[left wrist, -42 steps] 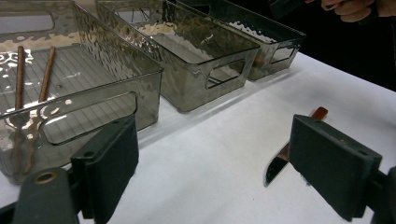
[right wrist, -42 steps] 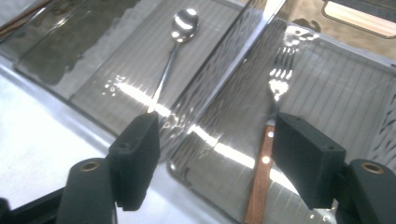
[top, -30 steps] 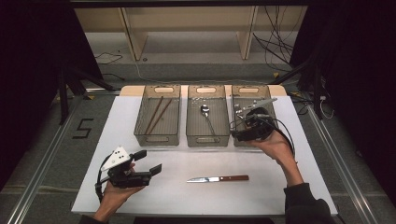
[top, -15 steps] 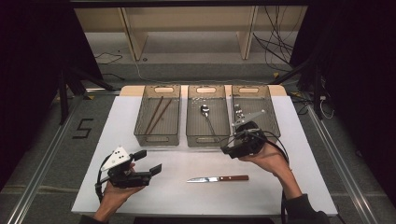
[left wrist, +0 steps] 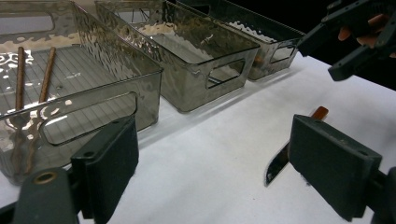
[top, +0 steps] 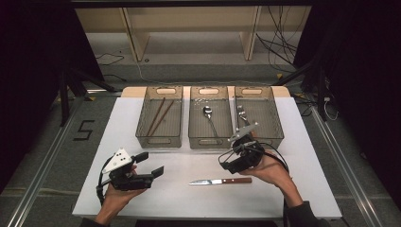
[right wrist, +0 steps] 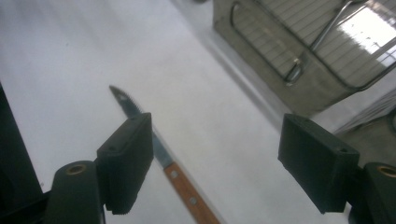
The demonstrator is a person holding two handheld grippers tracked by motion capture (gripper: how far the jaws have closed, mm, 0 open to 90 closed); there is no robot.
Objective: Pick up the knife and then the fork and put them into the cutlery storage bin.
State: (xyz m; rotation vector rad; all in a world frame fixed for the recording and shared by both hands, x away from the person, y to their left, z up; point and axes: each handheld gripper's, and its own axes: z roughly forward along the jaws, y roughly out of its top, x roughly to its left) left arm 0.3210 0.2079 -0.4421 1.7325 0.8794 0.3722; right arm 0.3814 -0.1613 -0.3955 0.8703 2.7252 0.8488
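Note:
A knife (top: 221,181) with a wooden handle lies flat on the white table (top: 189,198), blade pointing left. My right gripper (top: 226,165) hovers open just above and behind its handle. In the right gripper view the knife (right wrist: 159,151) runs under the left jaw of my right gripper (right wrist: 219,163), with nothing between the jaws. My left gripper (top: 150,164) is held open at the near left, apart from the knife. Past the right jaw of my left gripper (left wrist: 219,172), the knife (left wrist: 280,161) lies on the table, and the right gripper (left wrist: 357,44) hangs above it.
Three clear bins stand in a row at the back. The left bin (top: 144,137) holds two chopsticks (top: 158,116), the middle bin (top: 193,137) a spoon (top: 208,115), the right bin (top: 278,127) a fork (top: 242,113). Shelving and cables lie beyond the table.
My right gripper has moved from over the right bin toward the near side and left, down to just above the knife. The left gripper has stayed still.

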